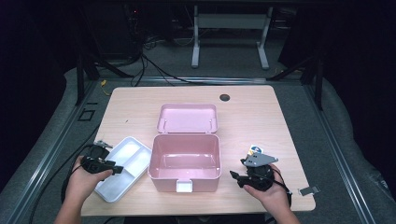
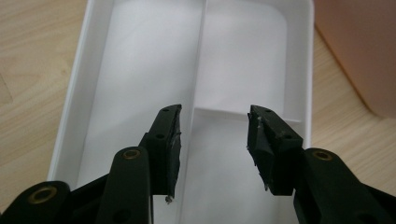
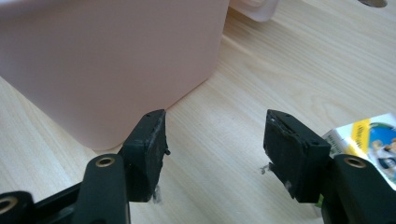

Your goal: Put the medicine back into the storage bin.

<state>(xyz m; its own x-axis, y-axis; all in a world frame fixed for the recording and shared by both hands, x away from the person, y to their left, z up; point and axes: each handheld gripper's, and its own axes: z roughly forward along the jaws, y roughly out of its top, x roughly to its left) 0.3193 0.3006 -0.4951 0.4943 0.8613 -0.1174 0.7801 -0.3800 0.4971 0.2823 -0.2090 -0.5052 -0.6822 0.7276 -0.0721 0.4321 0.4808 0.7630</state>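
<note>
At the table's seven o'clock, your left gripper (image 2: 212, 140) hangs open and empty over the white tray (image 1: 122, 169); lift straight clear, while the open right gripper (image 1: 238, 176) reaches the small carton (image 3: 369, 137).

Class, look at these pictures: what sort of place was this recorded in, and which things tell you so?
Probably a lab or workshop set up for recording, not a home: a lone wooden table in a dark room, loose cables on the grey floor, and a metal desk frame behind.
</note>
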